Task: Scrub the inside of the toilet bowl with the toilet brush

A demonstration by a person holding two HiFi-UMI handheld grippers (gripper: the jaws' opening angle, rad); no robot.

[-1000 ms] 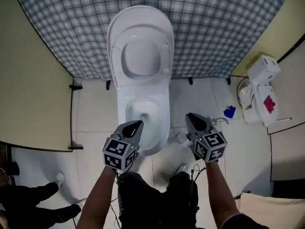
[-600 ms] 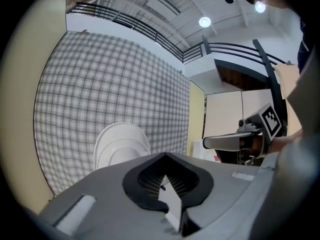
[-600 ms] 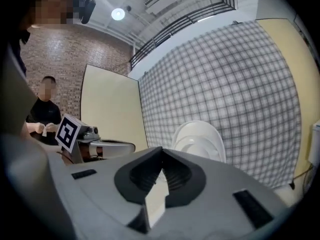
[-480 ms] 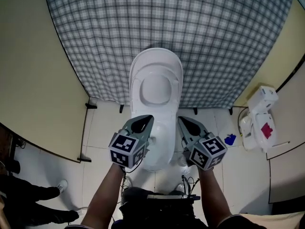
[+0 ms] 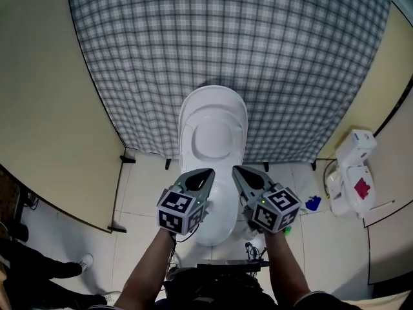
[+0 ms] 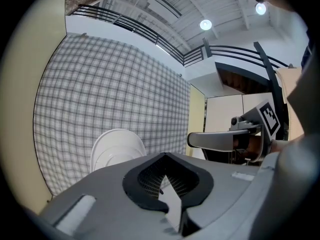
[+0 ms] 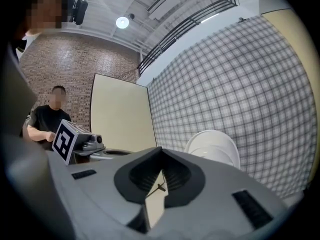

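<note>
1. Cream partition panel (image 5: pixel 45 108): far left of the left fingers, well apart.
2. Left gripper (image 5: pixel 205 172): jaws clenched together, nothing between them. Held over the left rim of the toilet bowl (image 5: pixel 218 205), tips pointing up and forward at the raised lid (image 5: pixel 213 131).
3. Toilet bowl: directly below and between both sets of fingers, opening covered by the two grippers. Long axis running away from the person toward the checked wall (image 5: pixel 226 37).
4. Right gripper (image 5: pixel 237 170): jaws closed tight, empty. Just beside the left gripper, over the bowl's right rim.
5. Toilet brush: not made out in any view. Judged to stand low by the bowl's right base, below and right of the right fingers, so nearer the right gripper; handle axis unknown.
6. White unit (image 5: pixel 353 166): on the floor far right of the right fingers.
7. Change against the earlier frame: head view tipped upward, more checked wall showing, toilet lower in the picture. Grippers drawn closer together and further over the bowl, its opening no longer visible. A pale object by the bowl's right base then, hidden now.
</note>
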